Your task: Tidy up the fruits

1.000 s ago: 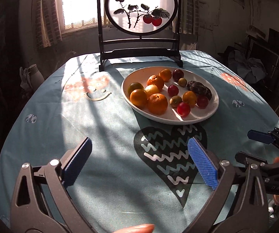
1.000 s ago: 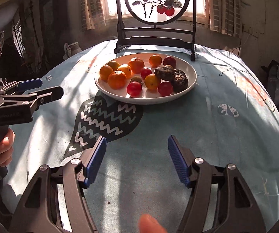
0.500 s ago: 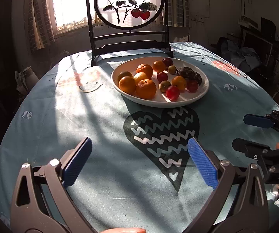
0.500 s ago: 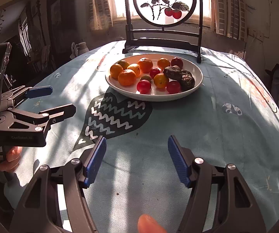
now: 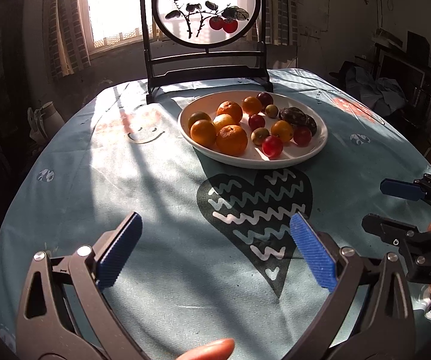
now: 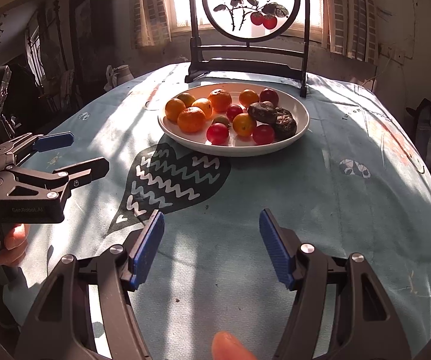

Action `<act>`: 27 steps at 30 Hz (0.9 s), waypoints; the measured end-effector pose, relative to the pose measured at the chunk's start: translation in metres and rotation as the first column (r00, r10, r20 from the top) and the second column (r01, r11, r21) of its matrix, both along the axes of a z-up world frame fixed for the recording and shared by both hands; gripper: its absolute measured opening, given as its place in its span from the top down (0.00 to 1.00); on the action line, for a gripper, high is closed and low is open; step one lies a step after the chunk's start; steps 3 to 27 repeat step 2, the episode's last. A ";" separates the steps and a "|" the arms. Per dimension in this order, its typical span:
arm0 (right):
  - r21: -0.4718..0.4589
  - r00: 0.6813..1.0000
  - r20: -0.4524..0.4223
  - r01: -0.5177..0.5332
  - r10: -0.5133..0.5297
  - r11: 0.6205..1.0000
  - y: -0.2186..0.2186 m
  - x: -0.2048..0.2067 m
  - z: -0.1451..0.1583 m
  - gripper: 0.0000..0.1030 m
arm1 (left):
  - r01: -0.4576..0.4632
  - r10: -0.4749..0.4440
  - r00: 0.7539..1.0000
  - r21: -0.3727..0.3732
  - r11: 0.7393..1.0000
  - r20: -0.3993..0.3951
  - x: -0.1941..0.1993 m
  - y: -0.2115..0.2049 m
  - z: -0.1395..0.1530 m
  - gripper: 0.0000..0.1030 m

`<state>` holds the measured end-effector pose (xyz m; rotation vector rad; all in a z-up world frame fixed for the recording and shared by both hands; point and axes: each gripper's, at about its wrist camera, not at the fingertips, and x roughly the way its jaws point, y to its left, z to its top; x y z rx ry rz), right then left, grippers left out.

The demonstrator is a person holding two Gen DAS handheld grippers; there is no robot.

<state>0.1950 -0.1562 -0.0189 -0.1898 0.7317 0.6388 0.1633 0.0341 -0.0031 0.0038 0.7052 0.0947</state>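
On the surface (image 5: 161, 210), toward 12 o'clock from both tongs, a white plate (image 5: 311, 153) holds all the fruit in view; none lies loose on the cloth that I can see. Within the plate the oranges (image 5: 231, 139) crowd its 9 o'clock side, touching one another; the small red and yellow tomatoes (image 5: 272, 146) sit through the middle and toward 6 o'clock; two dark wrinkled fruits (image 6: 272, 117) lie together at 3 o'clock. Like thus rests mostly beside like, which may be sorting done or mere chance; the same scene would fit fruit waiting to be regrouped as well as fruit already gathered, and the pictures do not settle it.

Left tongs (image 5: 215, 250) hang low over the heart print (image 5: 257, 207), pads spread wide and gripping nothing; right tongs (image 6: 212, 247) likewise stand spread and empty, above bare cloth at 6 o'clock of the plate. Both point at the plate yet keep well apart from it, probably so each camera takes in the whole dish; each pair shows at the edge of the other's view, so they flank the print without crossing.

Behind the plate at 12 o'clock stands a round painted screen (image 5: 205, 9) in a dark frame, near the plate's far rim; any reach over the fruit would want to stop short of it.
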 end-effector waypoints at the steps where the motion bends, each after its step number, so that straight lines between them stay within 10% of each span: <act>1: -0.003 1.000 0.002 0.002 -0.002 1.000 0.000 0.000 0.000 0.36 | -0.004 0.004 1.000 -0.004 1.000 -0.001 0.000 0.001 0.000 0.02; 27: -0.006 1.000 0.006 0.007 -0.007 1.000 0.000 0.000 0.000 0.36 | -0.009 0.009 1.000 -0.004 1.000 -0.001 0.000 0.002 0.000 0.02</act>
